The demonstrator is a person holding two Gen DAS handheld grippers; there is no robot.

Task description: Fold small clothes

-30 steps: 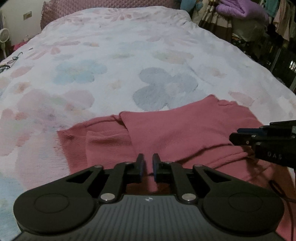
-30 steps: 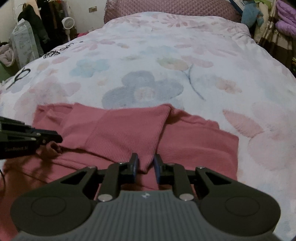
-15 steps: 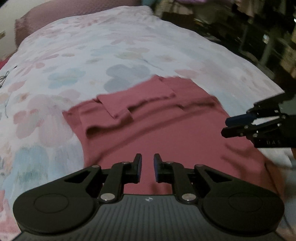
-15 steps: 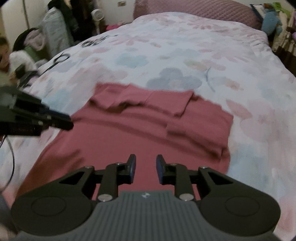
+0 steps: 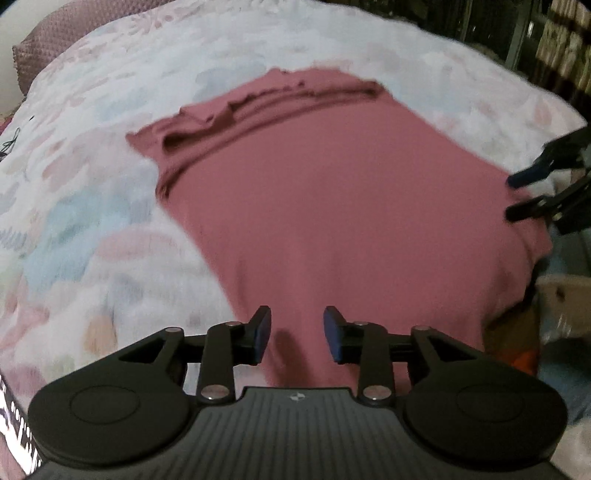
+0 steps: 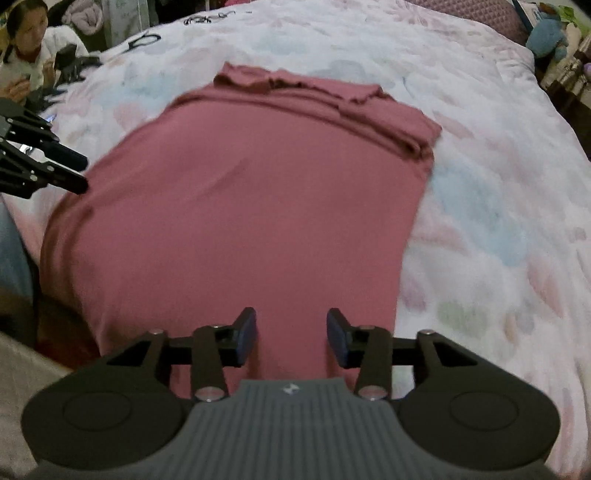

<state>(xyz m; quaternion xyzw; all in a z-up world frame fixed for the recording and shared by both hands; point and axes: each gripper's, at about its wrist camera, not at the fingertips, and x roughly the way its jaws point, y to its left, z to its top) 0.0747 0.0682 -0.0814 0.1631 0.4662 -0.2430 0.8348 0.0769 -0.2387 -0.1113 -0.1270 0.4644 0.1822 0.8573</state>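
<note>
A pink ribbed garment (image 5: 332, 192) lies spread on the flowered bedspread, with its sleeves folded across the far end (image 5: 266, 99). It also shows in the right wrist view (image 6: 251, 192). My left gripper (image 5: 297, 339) is open and empty over the garment's near left hem. My right gripper (image 6: 291, 338) is open and empty over the near right hem. Each gripper shows in the other's view, the right one (image 5: 535, 195) at the right edge, the left one (image 6: 55, 173) at the left edge.
The flowered bedspread (image 6: 498, 166) surrounds the garment. A pink headboard cushion (image 5: 48, 55) is at the far end. A seated person (image 6: 26, 33) and cables (image 6: 144, 38) are at the far left. A blue plush toy (image 6: 546, 35) sits far right.
Both grippers have pulled back toward the near hem and risen, and both have opened wider. The garment now lies in full view, sleeves still folded across its far end.
</note>
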